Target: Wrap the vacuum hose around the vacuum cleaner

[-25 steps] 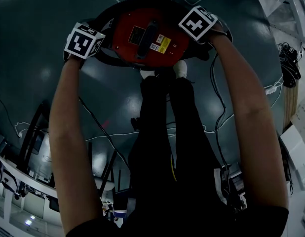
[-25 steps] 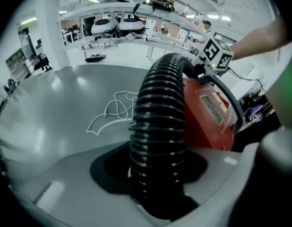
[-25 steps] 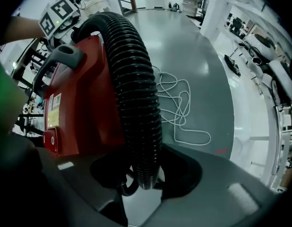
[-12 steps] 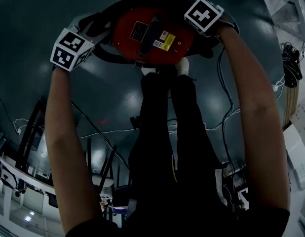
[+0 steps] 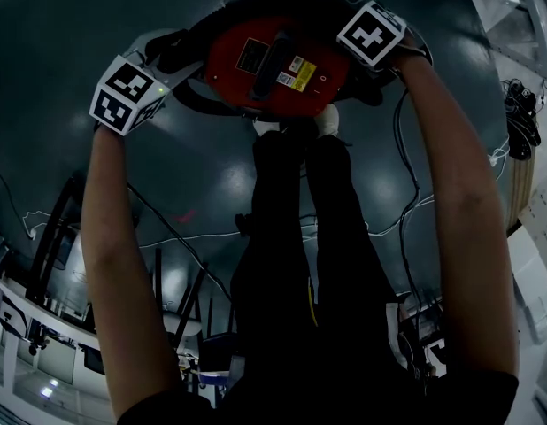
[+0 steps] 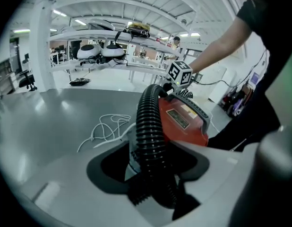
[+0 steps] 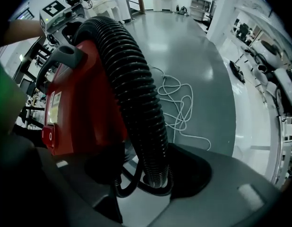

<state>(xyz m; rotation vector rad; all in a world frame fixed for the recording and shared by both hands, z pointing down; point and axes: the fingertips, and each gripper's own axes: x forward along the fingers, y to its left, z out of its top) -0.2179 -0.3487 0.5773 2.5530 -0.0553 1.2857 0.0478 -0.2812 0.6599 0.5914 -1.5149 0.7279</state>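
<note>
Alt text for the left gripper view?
Black ribbed hose lies between the jaws of the left gripper, which have just been closing, and arches to a red vacuum cleaner on a grey floor with loose white cable.

Right gripper [image 7: 153, 181] jaws wider around hose [image 7: 132, 89]

Ribbed matt black plastic hose [image 6: 148, 126]; glossy red plastic vacuum cleaner [image 5: 227, 67]; smooth glossy grey floor [image 5: 194, 175]

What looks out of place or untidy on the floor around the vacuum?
A white cable lies in loose, tangled loops on the floor near the vacuum. Uncoiled and sprawling, it could snag feet or the hose.
</note>
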